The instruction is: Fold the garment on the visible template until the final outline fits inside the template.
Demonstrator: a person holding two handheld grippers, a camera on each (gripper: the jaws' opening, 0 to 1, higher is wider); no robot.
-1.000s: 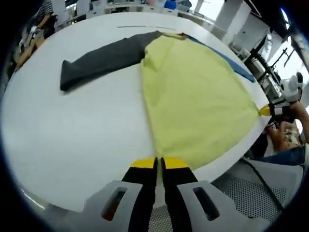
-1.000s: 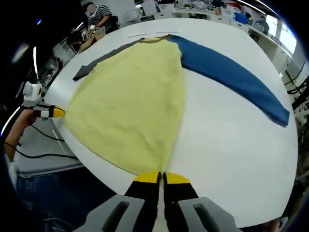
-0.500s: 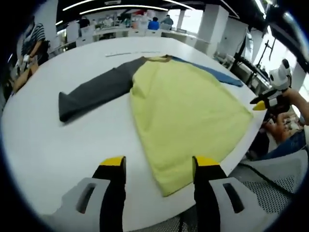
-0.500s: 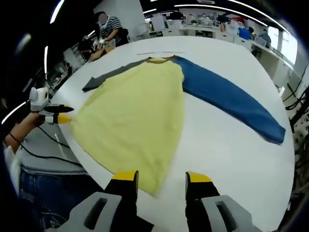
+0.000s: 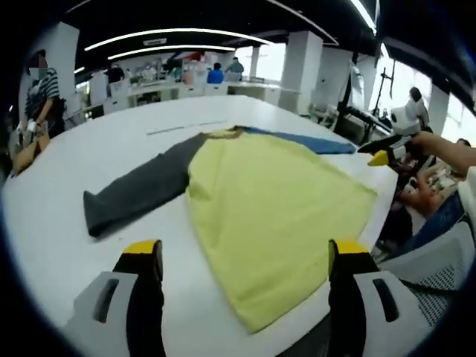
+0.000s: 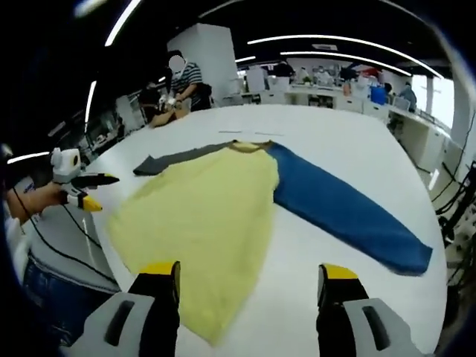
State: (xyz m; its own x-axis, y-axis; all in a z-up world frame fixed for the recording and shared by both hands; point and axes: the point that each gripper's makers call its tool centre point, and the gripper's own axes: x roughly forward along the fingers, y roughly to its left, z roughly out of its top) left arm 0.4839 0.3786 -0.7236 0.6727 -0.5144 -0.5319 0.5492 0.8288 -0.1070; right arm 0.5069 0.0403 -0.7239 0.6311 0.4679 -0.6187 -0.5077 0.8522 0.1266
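Note:
A long-sleeved shirt lies flat on the round white table (image 5: 52,201). In the left gripper view its yellow body (image 5: 275,204) is at centre, the grey sleeve (image 5: 137,190) stretches left and the blue sleeve (image 5: 301,141) runs behind to the right. My left gripper (image 5: 245,253) is open, above the near hem and holding nothing. In the right gripper view the yellow body (image 6: 197,219), blue sleeve (image 6: 346,216) and grey sleeve (image 6: 175,158) lie spread out. My right gripper (image 6: 249,271) is open over the hem. The left gripper (image 6: 99,192) shows at the far left, hand-held.
A thin dark line (image 6: 249,132) marks the table just beyond the collar. The right gripper (image 5: 375,151) hovers off the table's right edge. A person (image 6: 182,78) stands at the far side by desks. A mesh chair (image 5: 439,260) is close to the table edge.
Both grippers were shut on the hem corners; they have opened, let the hem go, and drawn back and up from the table. The shirt stays flat.

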